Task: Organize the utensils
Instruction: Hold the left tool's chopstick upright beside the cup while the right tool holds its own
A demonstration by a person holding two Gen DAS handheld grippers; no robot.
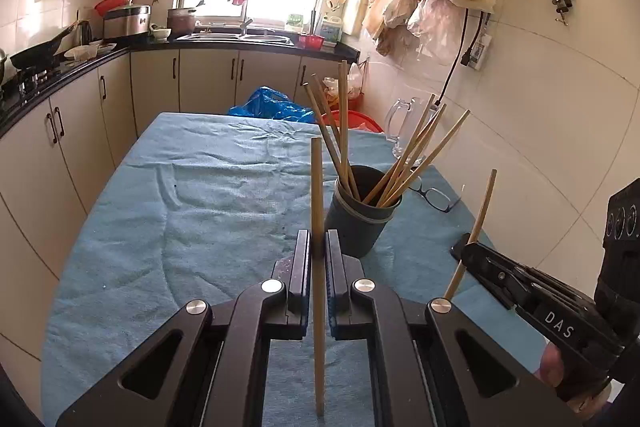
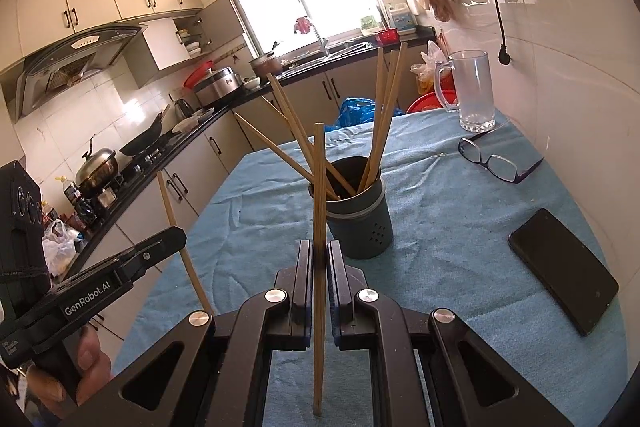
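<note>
Left gripper point(image 1: 318, 247) clamped tight on a single wooden chopstick point(image 1: 318, 267), held upright, tip rising above the jaws and butt hanging below them. Right gripper point(image 2: 319, 251) likewise pinched on its own chopstick point(image 2: 319, 267), also near vertical. Seen from the left wrist view at 4 o'clock, the right gripper point(image 1: 466, 251) with its chopstick point(image 1: 478, 223) leaning slightly; from the right wrist view at 8 o'clock, the left gripper point(image 2: 176, 233) with its chopstick point(image 2: 176, 227).

Just beyond both sets of jaws, at 12 to 1 o'clock, a dark round utensil holder point(image 1: 356, 223) standing upright on the blue cloth point(image 1: 200, 207). Inside it, about six more chopsticks point(image 1: 416, 159), fanned out in two bunches, one leaning left, one leaning right. Small holes visible in the holder's wall point(image 2: 378, 231) from the right wrist view.

Farther out at 1 to 2 o'clock, a clear glass mug point(image 2: 474, 87), upright, nothing visible inside. Beside it, a pair of glasses point(image 2: 496, 163) lying on the cloth; at 3 o'clock, a black phone point(image 2: 564, 269) lying flat.
</note>
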